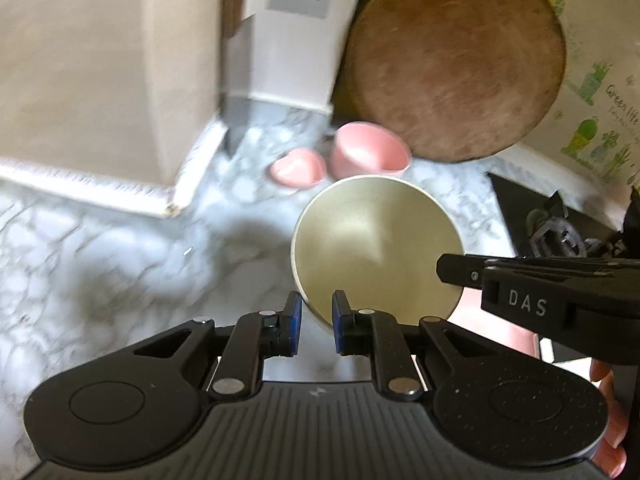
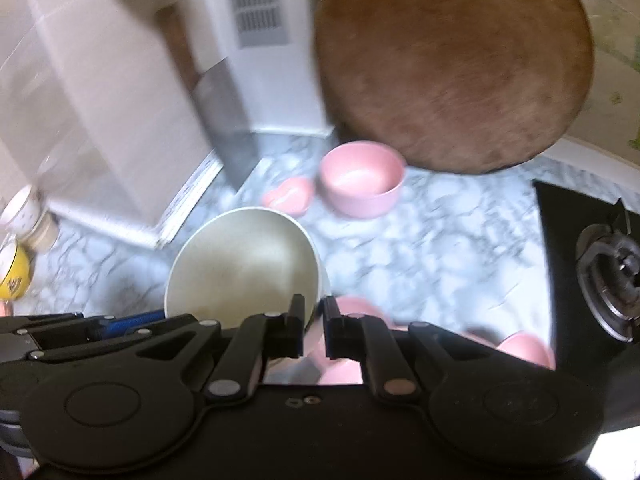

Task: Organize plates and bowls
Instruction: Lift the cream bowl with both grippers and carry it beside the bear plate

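On a grey-veined marble countertop (image 1: pixel 100 272), the scene runs left to right, seen from two hand-held grippers.

At far left in the right wrist view, a yellow cup (image 2: pixel 12 276) sits near the edge, beside a tall beige box (image 2: pixel 104 120). Behind the box stands a white appliance with a vent grille (image 2: pixel 260 4).

In the middle, a cream-coloured bowl (image 2: pixel 240 268) is lifted off the counter and tilted, its opening turned toward the cameras. The left gripper (image 1: pixel 316 312) has its blue-padded fingers (image 1: pixel 340 320) set either side of the bowl's near rim, apparently clamped on it, though blur makes contact hard to confirm. The right gripper (image 2: pixel 314 320) pinches the rim on the bowl's opposite side, one finger inside and one outside. Both grippers are about equally near the bowl, which lies directly ahead of each.

Beyond the bowl, toward the back wall, a small pink heart-shaped dish (image 2: pixel 290 196) lies just beside a pink bowl (image 2: pixel 360 180) standing upright. A large round wooden board (image 2: pixel 452 68) leans against the wall behind them.

At right, a black gas hob with a burner (image 2: pixel 608 276) sits flush in the counter. More pink dishes (image 2: pixel 524 350) lie below the right gripper, mostly hidden.

Judged from this, the cream bowl is in transit, and the pink bowl ahead looks a likely place to set it beside.
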### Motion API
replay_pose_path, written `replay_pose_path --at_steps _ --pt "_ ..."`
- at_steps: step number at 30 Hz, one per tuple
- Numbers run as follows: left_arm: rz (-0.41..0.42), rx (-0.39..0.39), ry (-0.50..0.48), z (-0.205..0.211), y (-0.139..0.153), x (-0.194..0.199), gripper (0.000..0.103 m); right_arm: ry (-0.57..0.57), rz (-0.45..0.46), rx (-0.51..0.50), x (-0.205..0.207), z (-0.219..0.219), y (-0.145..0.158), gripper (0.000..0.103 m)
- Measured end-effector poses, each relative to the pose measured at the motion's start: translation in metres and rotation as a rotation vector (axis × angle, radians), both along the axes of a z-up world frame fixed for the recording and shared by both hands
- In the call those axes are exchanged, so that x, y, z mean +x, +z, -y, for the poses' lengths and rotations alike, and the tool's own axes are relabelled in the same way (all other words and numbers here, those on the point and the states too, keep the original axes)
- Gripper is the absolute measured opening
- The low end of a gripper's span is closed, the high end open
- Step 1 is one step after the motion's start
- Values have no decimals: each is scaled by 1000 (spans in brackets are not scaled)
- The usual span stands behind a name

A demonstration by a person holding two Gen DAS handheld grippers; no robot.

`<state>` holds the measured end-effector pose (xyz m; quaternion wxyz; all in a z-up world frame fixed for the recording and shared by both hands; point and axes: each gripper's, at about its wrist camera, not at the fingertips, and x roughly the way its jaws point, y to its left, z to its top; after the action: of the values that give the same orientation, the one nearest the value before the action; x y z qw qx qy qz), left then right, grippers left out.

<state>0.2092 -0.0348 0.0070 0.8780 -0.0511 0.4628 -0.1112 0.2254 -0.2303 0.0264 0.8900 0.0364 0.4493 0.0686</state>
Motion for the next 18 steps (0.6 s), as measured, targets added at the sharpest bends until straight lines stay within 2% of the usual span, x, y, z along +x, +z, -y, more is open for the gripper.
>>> replay_pose_path --at_steps 9,18 --pt "-56 25 61 -44 -31 -25 15 57 -73 -1 -18 -53 -35 8" --pt "-89 33 46 -44 -54 -36 15 52 -143 11 -31 -57 -64 9"
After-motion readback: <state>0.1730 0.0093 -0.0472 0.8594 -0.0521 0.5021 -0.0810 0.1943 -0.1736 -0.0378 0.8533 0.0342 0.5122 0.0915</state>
